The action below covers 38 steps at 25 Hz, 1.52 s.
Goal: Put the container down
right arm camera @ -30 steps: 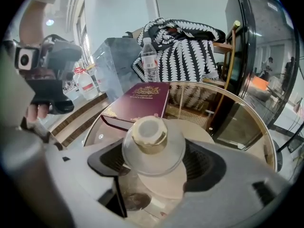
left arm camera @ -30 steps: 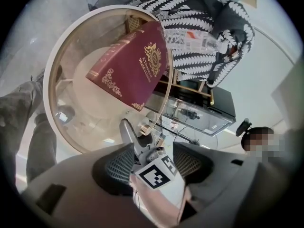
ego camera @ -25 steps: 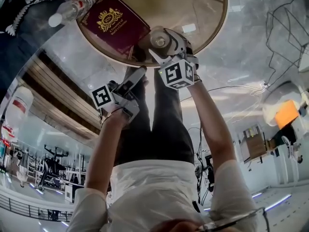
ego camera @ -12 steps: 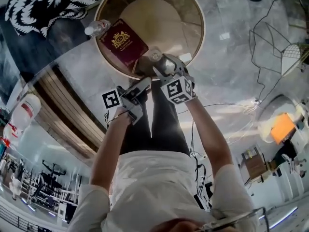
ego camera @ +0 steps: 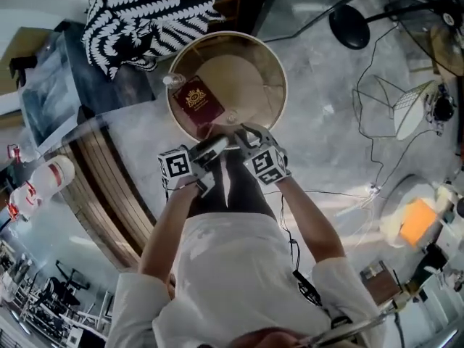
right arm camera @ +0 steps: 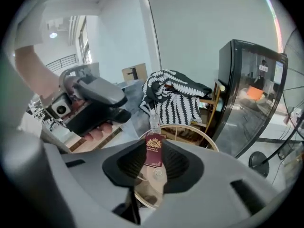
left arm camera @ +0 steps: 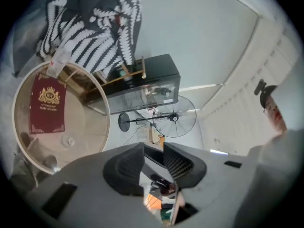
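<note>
The container (ego camera: 232, 117), a small round pale pot, stands on the round table (ego camera: 279, 71) near its front edge, and also shows in the left gripper view (left arm camera: 70, 141). My right gripper (ego camera: 246, 133) hangs just short of it, over the person's legs. Its jaws are closing with nothing between them; through their gap (right arm camera: 153, 163) the container (right arm camera: 158, 173) shows far below. My left gripper (ego camera: 217, 145) is beside it, jaws also closing on nothing (left arm camera: 153, 151).
A maroon box (ego camera: 197, 100) and a plastic bottle (ego camera: 174, 80) lie on the table's left half. Behind it is a black-and-white patterned cloth (ego camera: 145, 20). A fan base (ego camera: 348, 27) and a wire frame (ego camera: 384, 100) stand on the floor to the right.
The right gripper has let go of the container and drawn back from the table. Both grippers are closer together and their jaws have narrowed. The head view has pulled away from the table.
</note>
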{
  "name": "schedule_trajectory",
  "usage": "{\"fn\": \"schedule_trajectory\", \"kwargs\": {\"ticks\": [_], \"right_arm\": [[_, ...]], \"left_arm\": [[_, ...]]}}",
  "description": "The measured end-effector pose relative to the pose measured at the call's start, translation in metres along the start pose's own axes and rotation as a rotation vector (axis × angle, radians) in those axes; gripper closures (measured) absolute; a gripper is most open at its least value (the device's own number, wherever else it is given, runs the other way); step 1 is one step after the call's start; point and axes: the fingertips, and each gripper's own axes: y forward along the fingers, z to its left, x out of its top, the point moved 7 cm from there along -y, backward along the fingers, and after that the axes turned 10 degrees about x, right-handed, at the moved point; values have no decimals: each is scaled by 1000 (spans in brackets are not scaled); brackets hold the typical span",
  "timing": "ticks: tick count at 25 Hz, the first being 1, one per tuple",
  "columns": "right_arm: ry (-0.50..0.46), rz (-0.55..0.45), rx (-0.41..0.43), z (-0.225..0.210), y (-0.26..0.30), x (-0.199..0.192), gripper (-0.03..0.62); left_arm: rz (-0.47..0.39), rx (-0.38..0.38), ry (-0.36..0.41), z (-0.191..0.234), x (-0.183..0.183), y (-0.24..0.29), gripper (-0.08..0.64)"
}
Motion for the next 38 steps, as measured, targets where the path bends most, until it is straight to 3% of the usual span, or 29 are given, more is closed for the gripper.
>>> {"fn": "schedule_trajectory", "kwargs": {"ticks": [7, 14, 17, 29, 38], "right_arm": [[39, -92, -34, 31, -71, 53, 557], [30, -157, -118, 84, -107, 83, 565], [0, -166, -148, 110, -114, 94, 595], [10, -244, -265, 187, -159, 105, 597], [21, -323, -260, 206, -201, 106, 598]], "left_arm": [[-93, 49, 305, -70, 16, -50, 490], [-151, 118, 507, -103, 8, -120, 522], [-175, 134, 550, -107, 3, -148, 535], [-217, 168, 715, -128, -29, -222, 546], [-262, 172, 774, -157, -46, -242, 547]]}}
